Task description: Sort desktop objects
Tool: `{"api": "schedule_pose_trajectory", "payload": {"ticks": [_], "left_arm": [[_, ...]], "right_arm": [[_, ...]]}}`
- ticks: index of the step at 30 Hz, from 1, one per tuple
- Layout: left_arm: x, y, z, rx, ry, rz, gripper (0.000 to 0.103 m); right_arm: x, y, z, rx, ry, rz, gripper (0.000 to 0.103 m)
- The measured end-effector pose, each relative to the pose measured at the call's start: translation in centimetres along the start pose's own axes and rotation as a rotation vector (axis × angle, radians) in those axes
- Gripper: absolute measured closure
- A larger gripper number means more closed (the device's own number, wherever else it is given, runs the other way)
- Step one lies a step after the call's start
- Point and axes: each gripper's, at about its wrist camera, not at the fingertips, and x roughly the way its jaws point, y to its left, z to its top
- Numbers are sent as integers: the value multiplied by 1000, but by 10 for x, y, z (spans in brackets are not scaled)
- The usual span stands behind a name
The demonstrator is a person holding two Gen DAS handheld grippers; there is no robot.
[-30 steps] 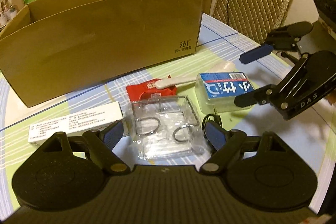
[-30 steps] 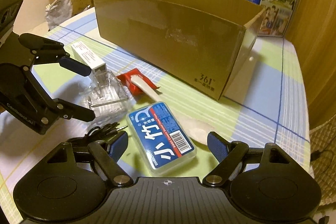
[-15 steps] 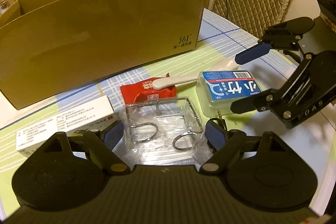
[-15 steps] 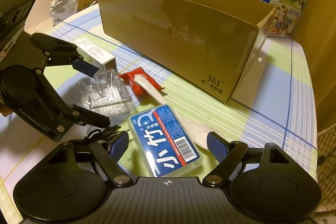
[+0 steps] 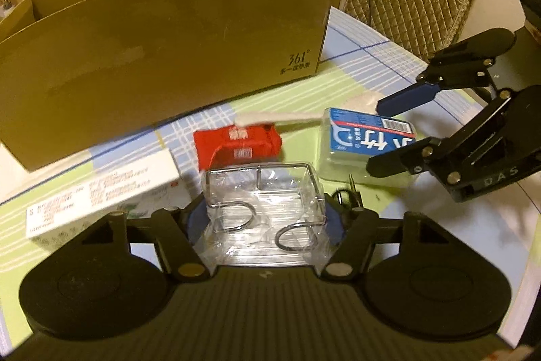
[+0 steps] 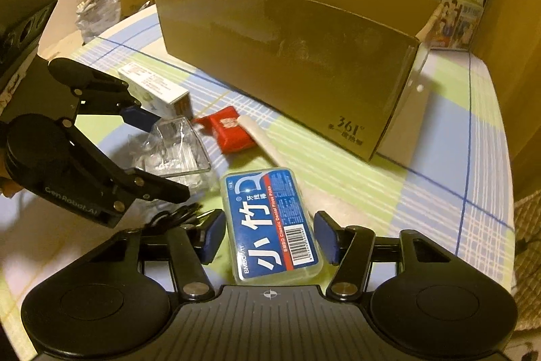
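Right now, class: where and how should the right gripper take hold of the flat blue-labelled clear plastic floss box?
Grip the blue-labelled clear plastic floss box across its two long sides, coming down from above at its near end. It lies flat, lengthwise between the right gripper fingers, already narrower than their gap.

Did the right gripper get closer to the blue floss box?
Yes. The right gripper has come forward toward the cardboard box; its fingers now flank the floss box, not yet closed.
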Motion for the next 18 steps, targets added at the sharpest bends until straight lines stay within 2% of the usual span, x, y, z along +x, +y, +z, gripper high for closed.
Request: {"api": "schedule_pose_trajectory", "payload": {"ticks": [5,8,13,18], "left_arm": [[-17,-1,-12,-32,43,6,39],[-26,-5,-20,-12,57,16,39],[-27,-5,-26,23,25,14,38],[-22,-5,-25,32,17,14,34]], "right_arm": [[-10,9,-8,47,43,25,49],[-13,15,-11,40,64,20,49],[2,20,-14,2,99,-21,47],[13,18,-13,-4,116,-21,46]]}}
